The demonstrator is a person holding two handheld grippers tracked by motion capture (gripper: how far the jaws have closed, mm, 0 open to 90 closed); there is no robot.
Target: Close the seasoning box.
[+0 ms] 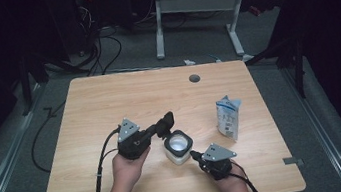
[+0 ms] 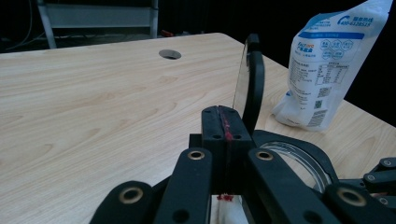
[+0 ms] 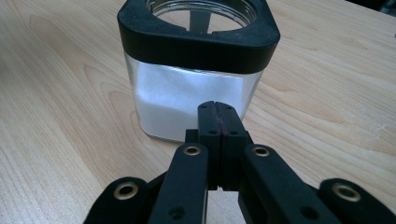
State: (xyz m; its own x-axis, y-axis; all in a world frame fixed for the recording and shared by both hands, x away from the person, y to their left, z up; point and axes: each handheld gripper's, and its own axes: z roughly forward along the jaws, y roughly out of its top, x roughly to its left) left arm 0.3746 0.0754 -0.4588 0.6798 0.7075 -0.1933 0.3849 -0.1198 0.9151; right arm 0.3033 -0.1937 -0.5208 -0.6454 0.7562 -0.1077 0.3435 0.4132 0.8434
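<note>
Both grippers have their jaws pressed together, holding nothing. Right gripper [image 3: 219,109] points at the jar [image 3: 196,79] of white powder, just short of its glass wall; left gripper [image 2: 223,116] sits beside the raised hinged lid [image 2: 252,84]. Nearby, the white-and-blue pouch [image 2: 327,60] reads "400-6328519". Bare table [image 1: 109,104] stretches beyond.

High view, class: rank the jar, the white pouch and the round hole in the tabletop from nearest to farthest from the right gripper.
1. Jar: just ahead and left of the right gripper, at its jaw tips.
2. White pouch: standing farther back, toward the table's right side.
3. Round hole: near the far edge, farthest away.
</note>
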